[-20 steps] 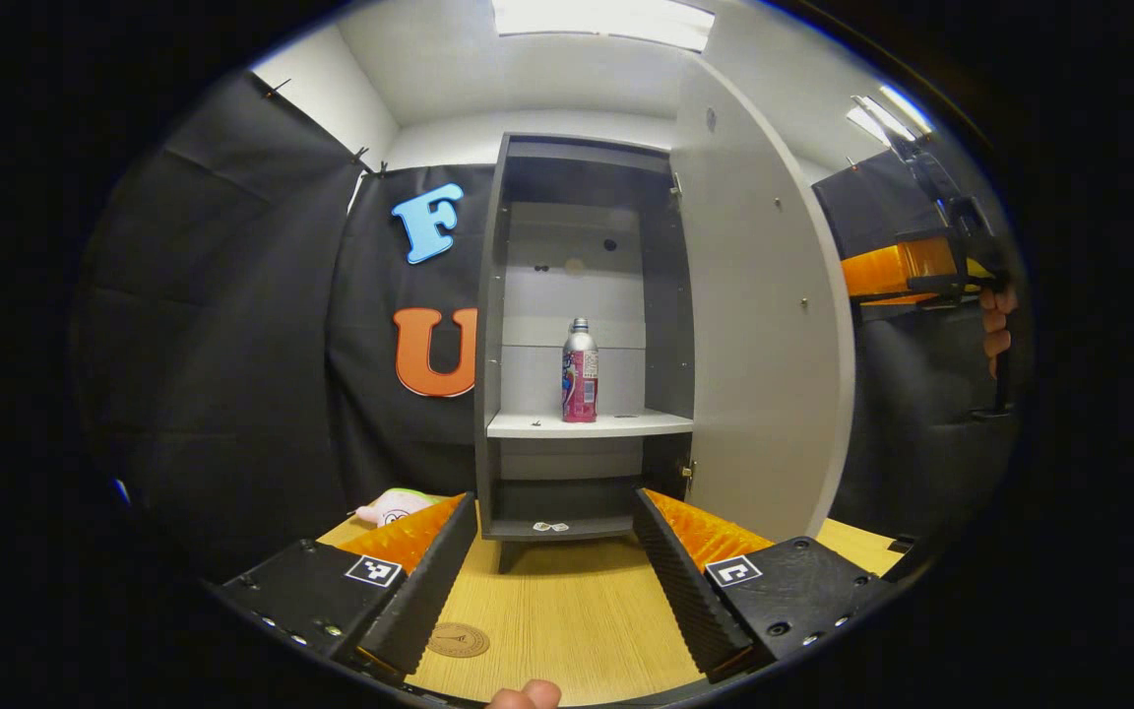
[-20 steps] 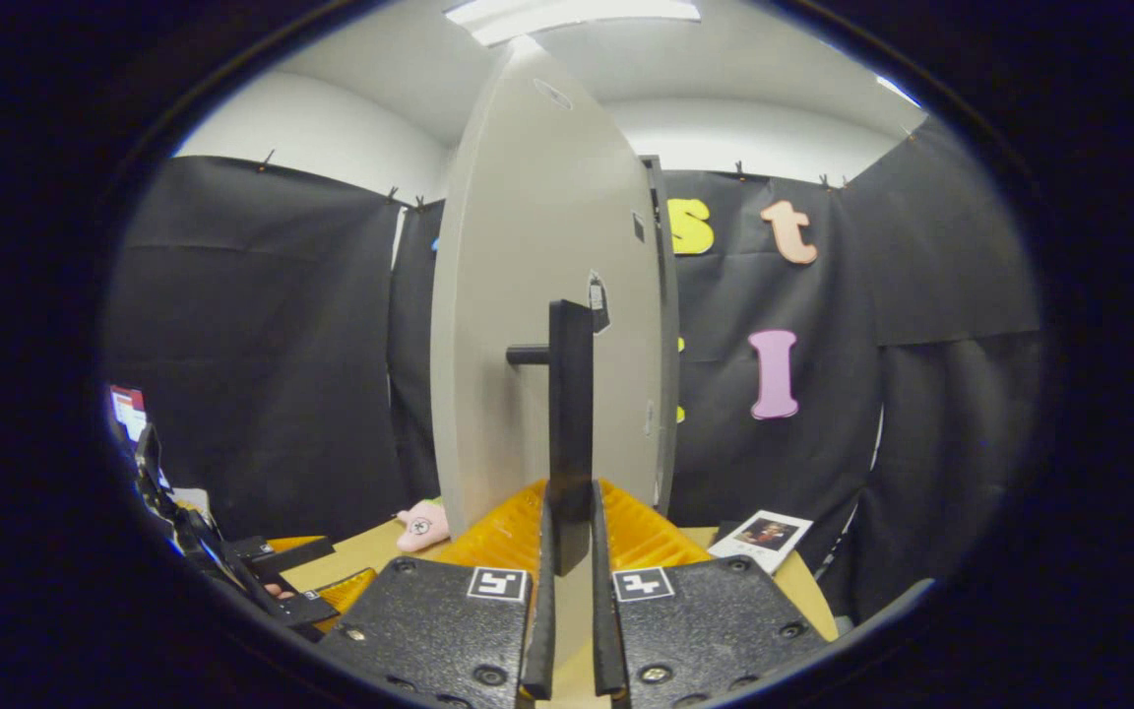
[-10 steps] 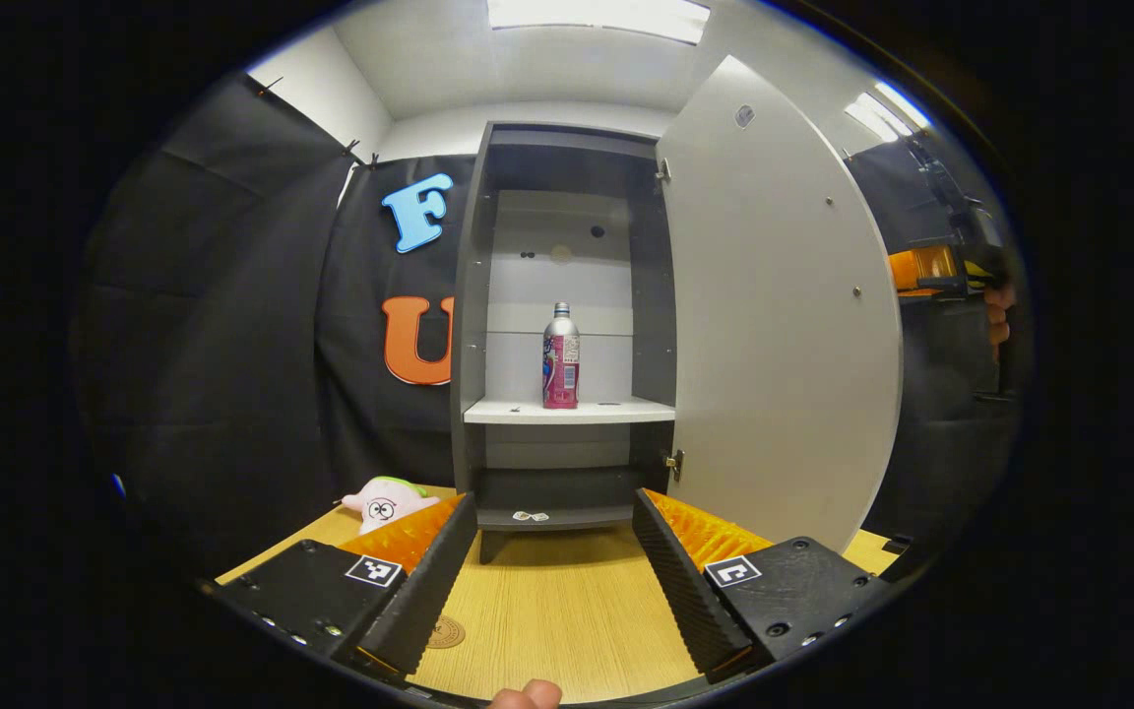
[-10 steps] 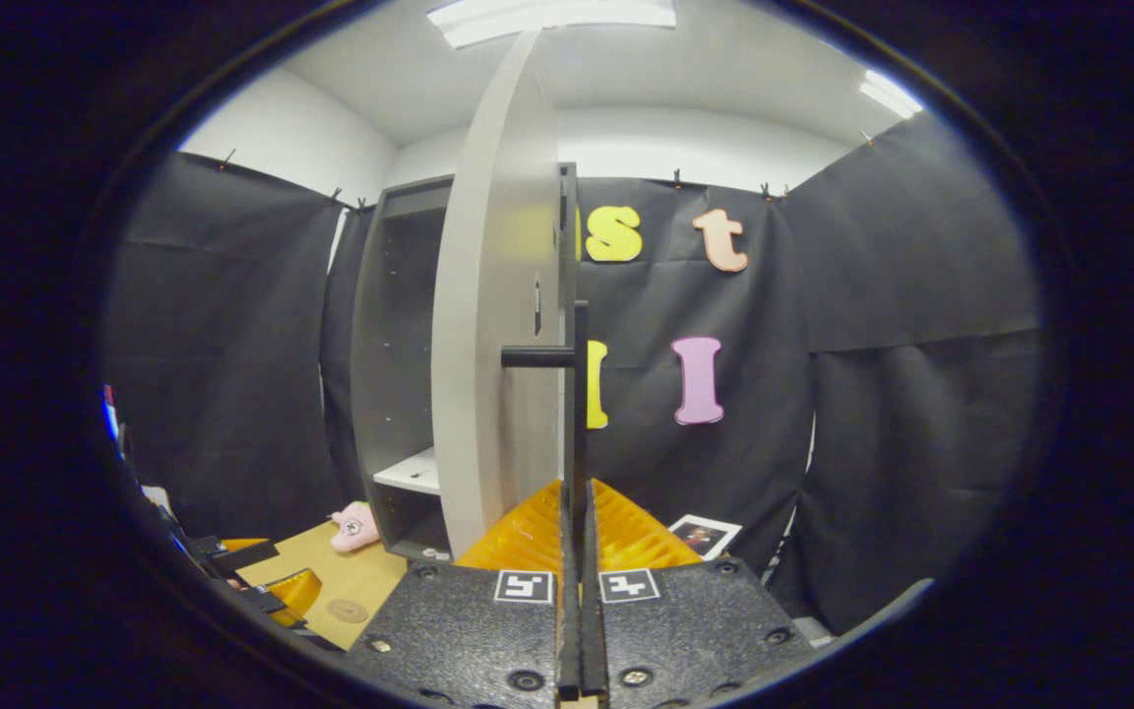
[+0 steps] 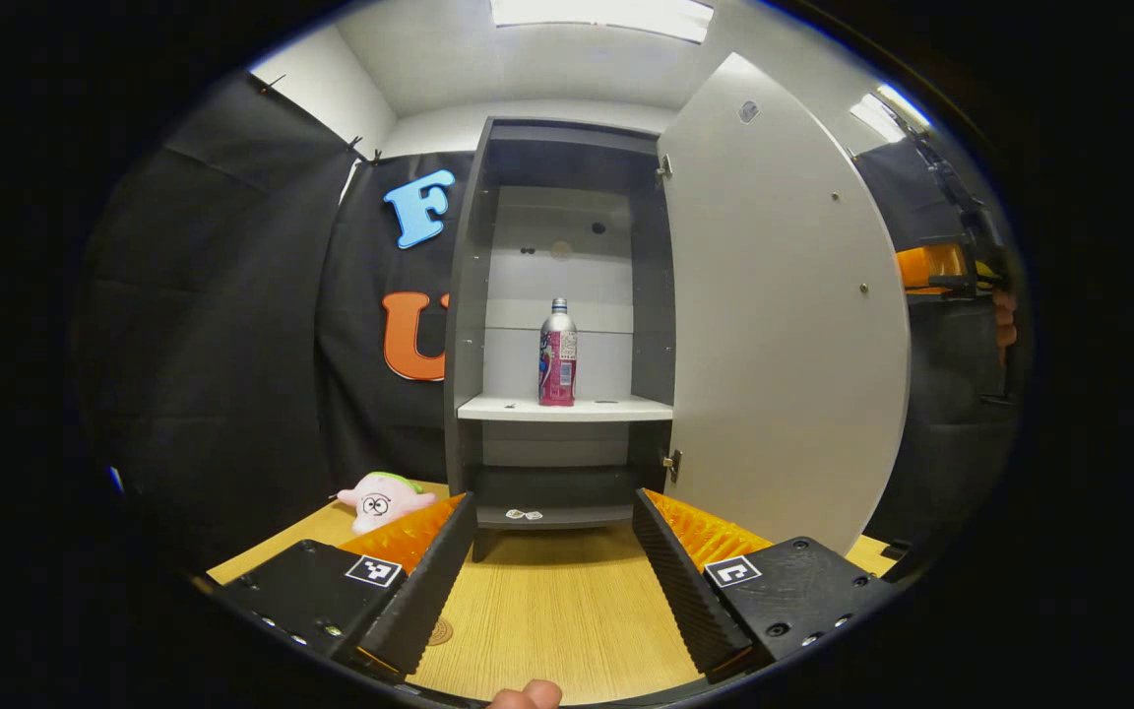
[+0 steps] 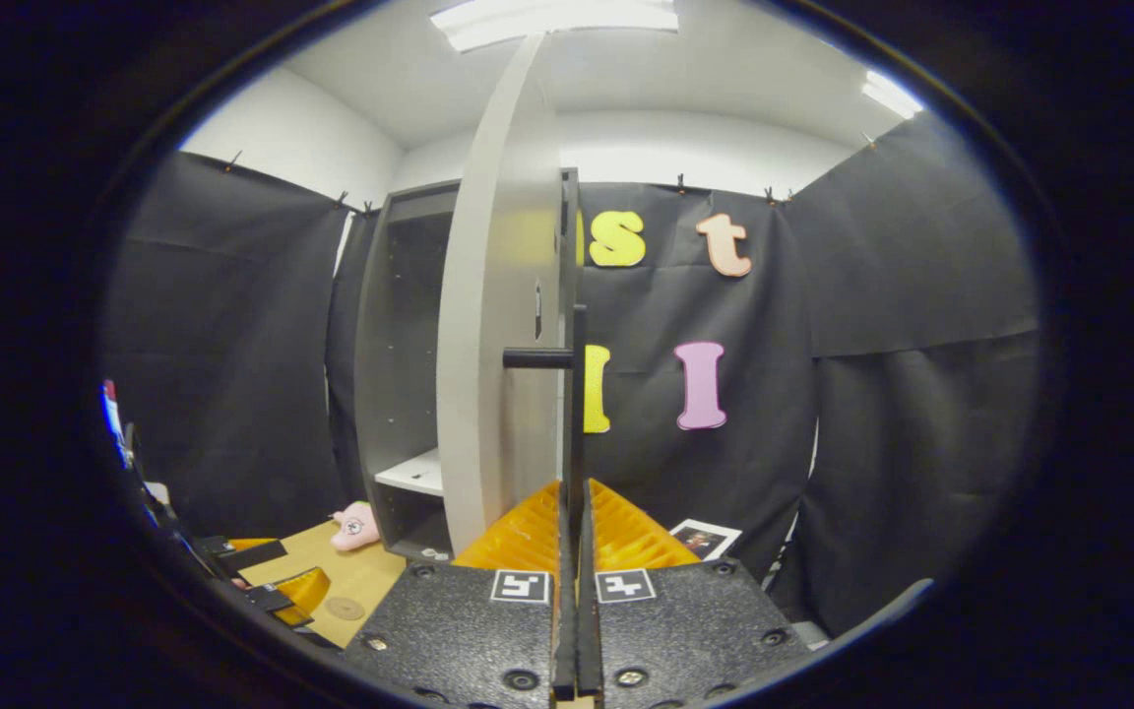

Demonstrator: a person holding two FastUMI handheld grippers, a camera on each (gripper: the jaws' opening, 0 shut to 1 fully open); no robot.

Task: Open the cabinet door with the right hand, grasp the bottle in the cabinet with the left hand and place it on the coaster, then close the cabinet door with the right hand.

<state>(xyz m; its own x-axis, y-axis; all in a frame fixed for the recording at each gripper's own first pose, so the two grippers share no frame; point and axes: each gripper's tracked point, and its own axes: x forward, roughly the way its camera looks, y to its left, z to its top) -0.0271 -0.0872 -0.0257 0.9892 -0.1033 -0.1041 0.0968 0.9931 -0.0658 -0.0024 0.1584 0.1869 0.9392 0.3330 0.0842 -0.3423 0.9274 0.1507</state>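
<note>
The grey cabinet [image 5: 469, 295] stands with its door [image 5: 784, 325] swung wide to the right. A silver bottle with a pink label [image 5: 557, 353] stands upright on the middle shelf. My left gripper [image 5: 555, 571] is open over the wooden table, well in front of the cabinet and aimed at it. The round coaster [image 5: 439, 632] lies on the table, partly behind the left finger. In the right gripper view, my right gripper [image 6: 575, 512] is shut on the black door handle [image 6: 577, 394] of the door [image 6: 498, 374]. The coaster [image 6: 344, 608] lies at lower left there.
A pink plush toy [image 5: 377, 497] lies left of the cabinet's foot. A photo card [image 6: 703, 538] rests on the table right of the door. The right gripper [image 5: 941, 268] and its hand [image 5: 1003, 320] show beyond the door's edge. The left gripper [image 6: 262, 586] sits low left.
The door has swung further open, pulled by the right gripper, whose fingers have shut tighter on the handle. The left gripper has stayed open, drifting only slightly.
</note>
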